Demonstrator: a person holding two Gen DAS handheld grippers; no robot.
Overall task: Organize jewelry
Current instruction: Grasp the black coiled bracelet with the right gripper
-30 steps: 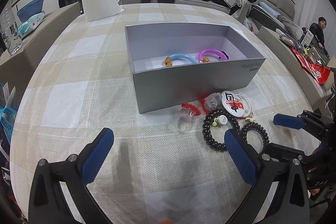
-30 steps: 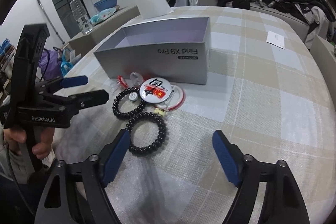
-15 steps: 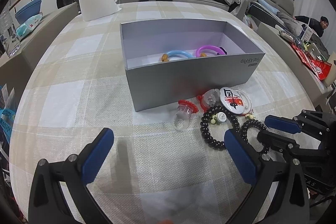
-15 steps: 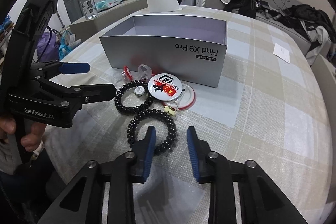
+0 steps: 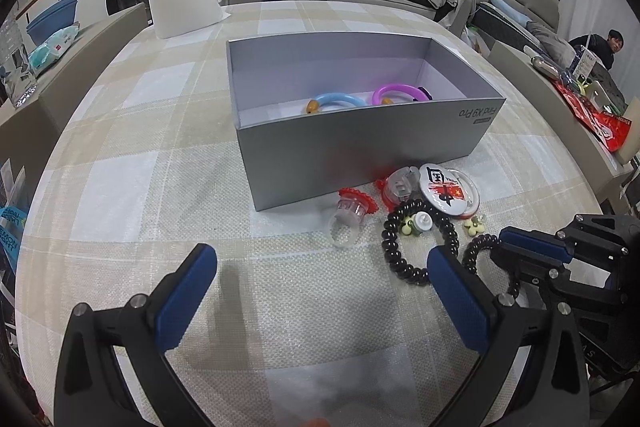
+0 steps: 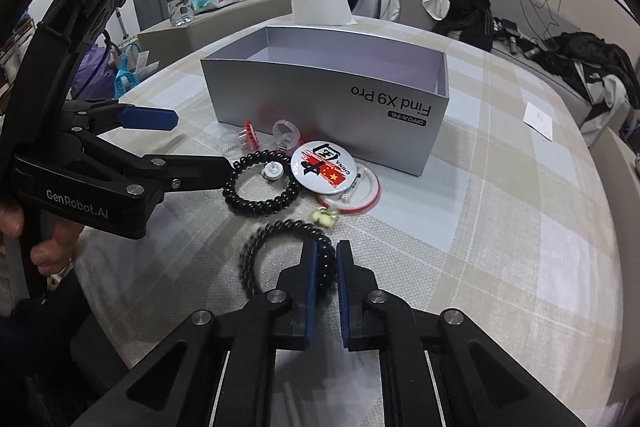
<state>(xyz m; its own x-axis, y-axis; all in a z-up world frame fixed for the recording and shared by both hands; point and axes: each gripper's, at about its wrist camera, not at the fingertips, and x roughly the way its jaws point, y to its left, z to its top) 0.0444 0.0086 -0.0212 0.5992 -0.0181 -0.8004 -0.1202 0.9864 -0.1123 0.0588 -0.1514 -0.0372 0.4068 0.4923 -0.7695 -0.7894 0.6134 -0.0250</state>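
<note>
Black coiled-cord bracelet (image 6: 280,247), a springy loop of glossy beads of plastic, lies on the checked bench (image 6: 520,227) in the lower middle of the right wrist view, its right side pinched between the blue-padded fingers (image 6: 310,279) of the right gripper (image 6: 326,259), which are nearly closed on it. Half a second ago those fingers stood apart with the coil between them; a second ago they were wide. A larger black coiled bracelet (image 6: 260,187) lies just above, beside a round white badge (image 6: 326,167) and the grey cardboard box (image 6: 340,103). In the left wrist view the left gripper (image 5: 320,291) hangs wide open and empty, as before. Inside the box (image 5: 360,131), blue (image 5: 336,101) and purple (image 5: 396,93) rings show, probably bangles.
</note>
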